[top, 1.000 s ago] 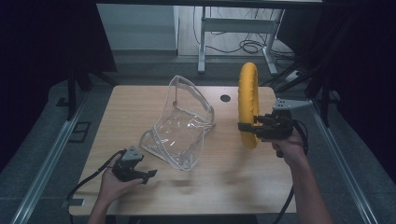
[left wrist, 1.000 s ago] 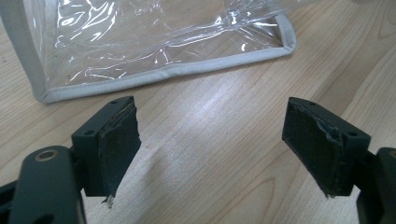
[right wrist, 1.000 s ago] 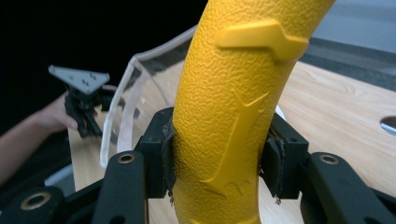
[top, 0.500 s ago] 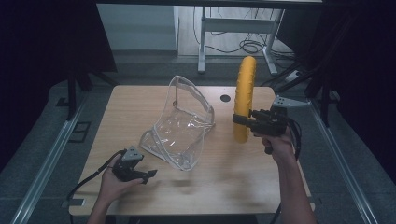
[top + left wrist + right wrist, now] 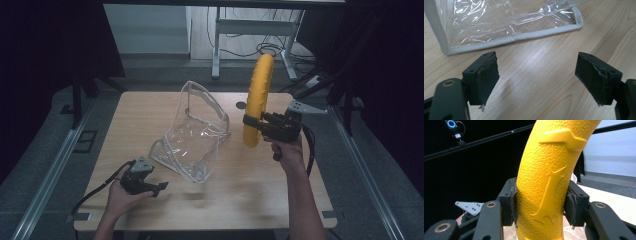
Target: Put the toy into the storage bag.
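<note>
The long yellow textured banana-shaped toy point(image 5: 257, 97) stands upright right of centre in the high view, pinched near its lower end by the right gripper point(image 5: 248, 121), lifted off the wooden tabletop point(image 5: 260, 190). It looks light, stiff and grippy, so that low hold should serve. The clear plastic pouch with grey piping point(image 5: 192, 137) looks floppy and slick; its piped edge offers the best hold. At lower left the left gripper point(image 5: 162, 186) rests low, fingers point(image 5: 486, 75) spread apart.

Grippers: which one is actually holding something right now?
The right gripper: its jaws are shut on the yellow banana, held upright above the table. The left gripper sits open and empty near the clear bag.
</note>
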Tool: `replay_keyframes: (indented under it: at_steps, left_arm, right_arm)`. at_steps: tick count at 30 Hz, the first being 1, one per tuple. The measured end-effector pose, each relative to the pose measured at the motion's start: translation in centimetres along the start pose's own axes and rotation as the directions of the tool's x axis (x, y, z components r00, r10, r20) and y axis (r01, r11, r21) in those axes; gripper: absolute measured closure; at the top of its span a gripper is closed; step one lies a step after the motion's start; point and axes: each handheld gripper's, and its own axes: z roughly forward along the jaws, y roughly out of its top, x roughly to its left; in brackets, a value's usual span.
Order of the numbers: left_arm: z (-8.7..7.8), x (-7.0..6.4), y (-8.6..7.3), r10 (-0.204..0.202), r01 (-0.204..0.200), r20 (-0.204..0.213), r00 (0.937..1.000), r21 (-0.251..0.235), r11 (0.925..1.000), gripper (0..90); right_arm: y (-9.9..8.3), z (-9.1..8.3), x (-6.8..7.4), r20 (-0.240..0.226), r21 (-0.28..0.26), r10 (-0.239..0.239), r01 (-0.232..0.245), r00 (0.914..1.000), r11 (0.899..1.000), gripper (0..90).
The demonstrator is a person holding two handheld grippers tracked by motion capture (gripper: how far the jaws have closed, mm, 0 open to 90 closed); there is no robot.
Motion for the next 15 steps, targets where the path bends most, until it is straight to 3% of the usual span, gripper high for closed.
replay_keyframes:
  at_steps: [15]
  left_arm:
    - [0.0, 0.0, 0.0, 0.003, -0.003, -0.002, 1.0, -0.002, 1.0, 18.7]
  right_arm:
    - [1.1, 0.8, 1.2, -0.019, -0.063, -0.013, 0.012, 0.9997, 0.998, 51.1]
